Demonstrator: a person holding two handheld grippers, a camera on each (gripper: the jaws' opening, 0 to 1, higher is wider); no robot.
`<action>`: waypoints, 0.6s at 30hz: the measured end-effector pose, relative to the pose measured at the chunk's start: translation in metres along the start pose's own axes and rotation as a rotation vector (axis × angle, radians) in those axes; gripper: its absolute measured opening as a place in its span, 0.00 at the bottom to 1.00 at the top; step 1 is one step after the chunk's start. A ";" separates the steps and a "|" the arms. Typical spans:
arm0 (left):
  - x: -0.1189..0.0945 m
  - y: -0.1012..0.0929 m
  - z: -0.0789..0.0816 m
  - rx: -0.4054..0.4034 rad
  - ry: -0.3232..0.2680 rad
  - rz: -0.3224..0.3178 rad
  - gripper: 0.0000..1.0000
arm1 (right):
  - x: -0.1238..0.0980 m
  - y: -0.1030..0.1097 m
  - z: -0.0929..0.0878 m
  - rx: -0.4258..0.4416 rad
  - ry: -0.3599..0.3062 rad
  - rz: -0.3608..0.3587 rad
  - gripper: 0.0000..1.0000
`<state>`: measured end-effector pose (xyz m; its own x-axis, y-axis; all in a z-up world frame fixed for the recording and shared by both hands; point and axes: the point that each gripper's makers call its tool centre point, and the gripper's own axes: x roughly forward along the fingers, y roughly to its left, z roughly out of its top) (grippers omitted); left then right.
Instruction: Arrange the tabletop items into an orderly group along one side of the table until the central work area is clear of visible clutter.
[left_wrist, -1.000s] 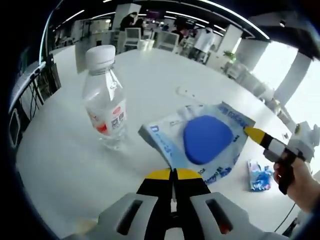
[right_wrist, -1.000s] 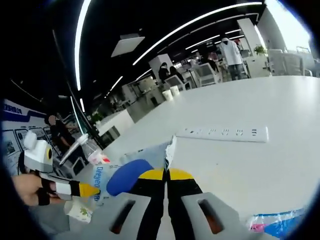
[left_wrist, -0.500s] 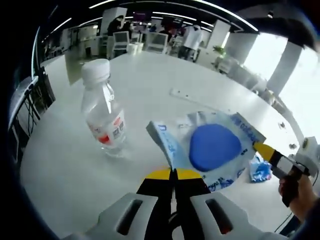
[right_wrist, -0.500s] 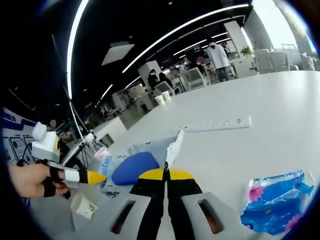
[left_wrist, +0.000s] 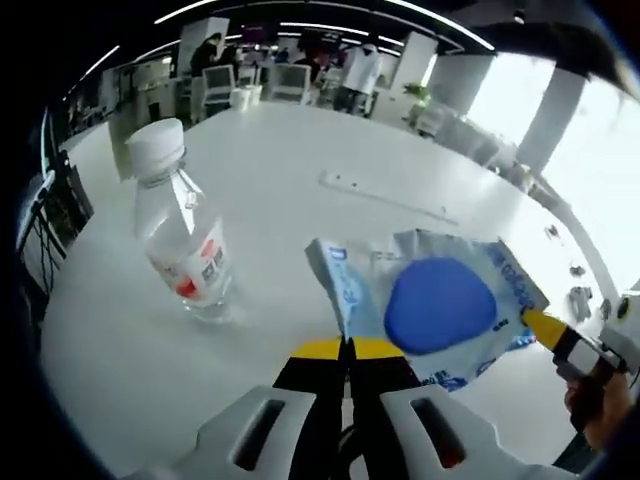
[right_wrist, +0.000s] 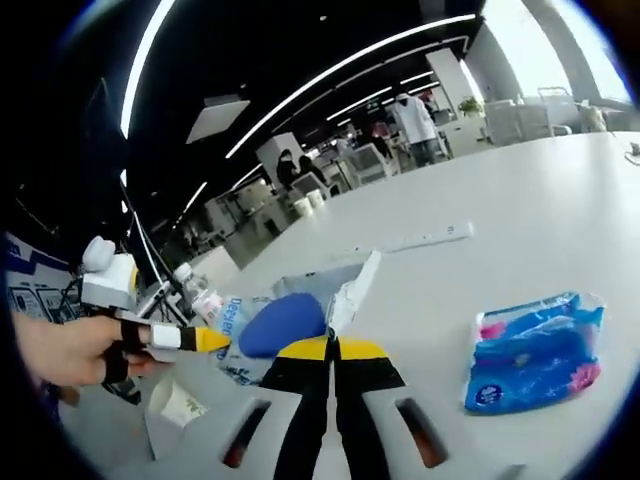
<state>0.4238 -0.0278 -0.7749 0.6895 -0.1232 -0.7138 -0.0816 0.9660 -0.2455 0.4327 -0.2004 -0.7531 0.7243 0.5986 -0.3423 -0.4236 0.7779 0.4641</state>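
A pale blue packet (left_wrist: 440, 300) with a dark blue oval hangs over the white table (left_wrist: 290, 160), stretched between both grippers. My left gripper (left_wrist: 348, 346) is shut on its near edge. At the packet's far corner the right gripper's yellow tip (left_wrist: 545, 328) pinches it. In the right gripper view my right gripper (right_wrist: 333, 346) is shut on a corner of the packet (right_wrist: 283, 322), and the left gripper (right_wrist: 195, 339) holds the opposite side. A clear water bottle (left_wrist: 180, 240) with a white cap stands upright to the left. A blue tissue pack (right_wrist: 535, 345) lies on the table at the right.
A white power strip (left_wrist: 385, 195) lies farther back on the table, also seen as the power strip (right_wrist: 420, 240). A paper cup (right_wrist: 180, 405) sits near the left hand. Chairs and people stand far behind the table.
Both grippers keep their hold on the packet. The views have shifted: the bottle sits further left in the left view, and the tissue pack has come fully into the right view.
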 end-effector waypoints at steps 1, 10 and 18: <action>0.001 0.000 -0.001 0.000 0.003 -0.003 0.00 | -0.001 -0.001 -0.002 0.007 0.000 -0.006 0.00; 0.012 -0.005 0.000 0.021 0.016 -0.037 0.00 | -0.005 -0.007 -0.008 0.028 -0.002 -0.053 0.00; 0.026 -0.010 -0.003 0.075 0.040 -0.063 0.00 | -0.005 -0.020 -0.020 0.070 0.020 -0.097 0.00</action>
<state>0.4403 -0.0413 -0.7927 0.6620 -0.1918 -0.7245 0.0161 0.9701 -0.2421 0.4268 -0.2149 -0.7775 0.7489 0.5251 -0.4042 -0.3121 0.8176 0.4839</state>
